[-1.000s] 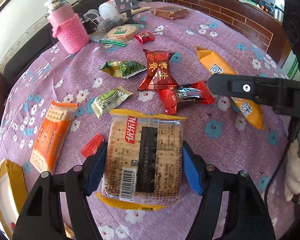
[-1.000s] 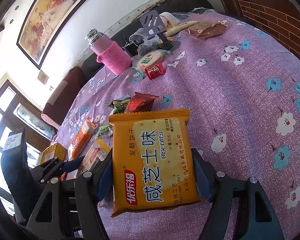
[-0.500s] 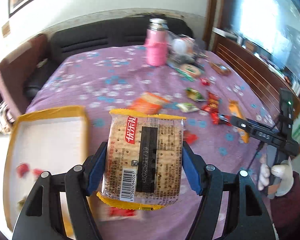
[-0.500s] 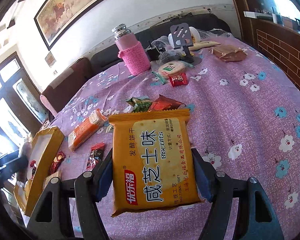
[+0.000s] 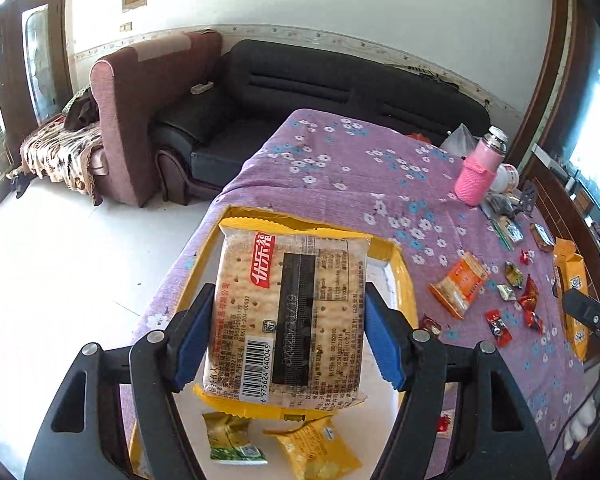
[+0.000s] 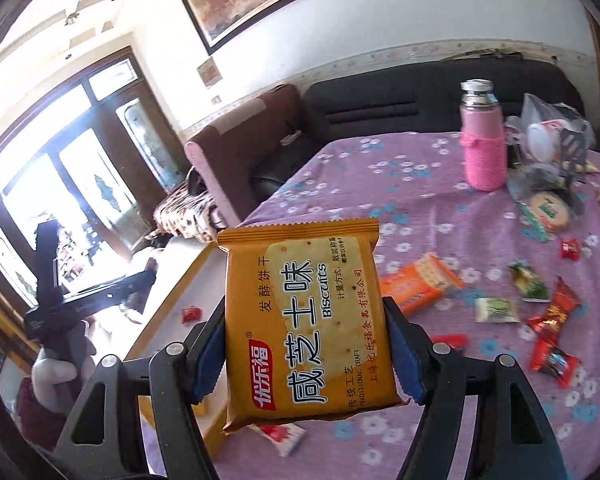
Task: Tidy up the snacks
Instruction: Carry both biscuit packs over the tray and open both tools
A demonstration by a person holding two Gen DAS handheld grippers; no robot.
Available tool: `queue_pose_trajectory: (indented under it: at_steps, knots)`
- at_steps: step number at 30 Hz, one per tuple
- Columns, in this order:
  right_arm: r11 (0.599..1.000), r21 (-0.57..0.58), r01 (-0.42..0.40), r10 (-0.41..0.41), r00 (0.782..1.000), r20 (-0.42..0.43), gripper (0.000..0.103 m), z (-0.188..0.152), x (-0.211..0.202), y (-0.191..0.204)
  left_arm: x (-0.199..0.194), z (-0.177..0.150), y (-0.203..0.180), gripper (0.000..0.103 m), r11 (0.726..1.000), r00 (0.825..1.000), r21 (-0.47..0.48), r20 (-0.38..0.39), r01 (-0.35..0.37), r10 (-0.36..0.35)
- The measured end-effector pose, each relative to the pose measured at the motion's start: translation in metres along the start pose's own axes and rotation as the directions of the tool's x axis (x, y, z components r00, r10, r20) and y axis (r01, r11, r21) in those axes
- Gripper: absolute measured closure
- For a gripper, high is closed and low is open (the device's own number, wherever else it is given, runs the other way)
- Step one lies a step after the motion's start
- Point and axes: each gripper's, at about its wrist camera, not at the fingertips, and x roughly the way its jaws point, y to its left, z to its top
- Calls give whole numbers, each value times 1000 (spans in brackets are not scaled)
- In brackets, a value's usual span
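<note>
My left gripper (image 5: 288, 340) is shut on a cracker pack (image 5: 288, 320) shown from its clear back side, held over the yellow-rimmed box (image 5: 404, 276) at the table's near left end. A green candy (image 5: 232, 440) and a yellow snack (image 5: 320, 448) lie in the box. My right gripper (image 6: 308, 360) is shut on a yellow biscuit pack (image 6: 312, 320), held above the table beside the same box (image 6: 172, 312). The left gripper shows at the left of the right wrist view (image 6: 96, 300).
An orange cracker pack (image 5: 460, 284) (image 6: 416, 284) and several small candies (image 5: 516, 304) (image 6: 552, 316) lie on the purple flowered cloth (image 5: 360, 168). A pink bottle (image 5: 480, 172) (image 6: 482, 148) and clutter stand at the far end. Sofas (image 5: 300, 92) stand beyond.
My left gripper swung left with the cracker pack, from over the loose snacks to over the yellow box. My right gripper turned left too, still holding its biscuit pack.
</note>
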Motion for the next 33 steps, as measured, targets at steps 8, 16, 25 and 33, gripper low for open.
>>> queue_pose_trajectory:
  at_steps: [8,16,25,33]
  knots:
    - [997,13,-79,79,970,-230,32,-7,123,68,60,-5,33,33,998,996,-69,-91,6,-13]
    - [1000,-6,-15,12,941,-338,33,-33,197,79,90,-14,51,33,992,988,-124,-150,18,-37]
    - [998,-54,-17,-2,942,-336,31,-31,212,92,74,-9,61,33,984,991,-172,-113,45,-65]
    - [998,-50,-29,16,968,-250,31,-22,166,92,8,-9,44,33,991,1000,-134,17,-1,3]
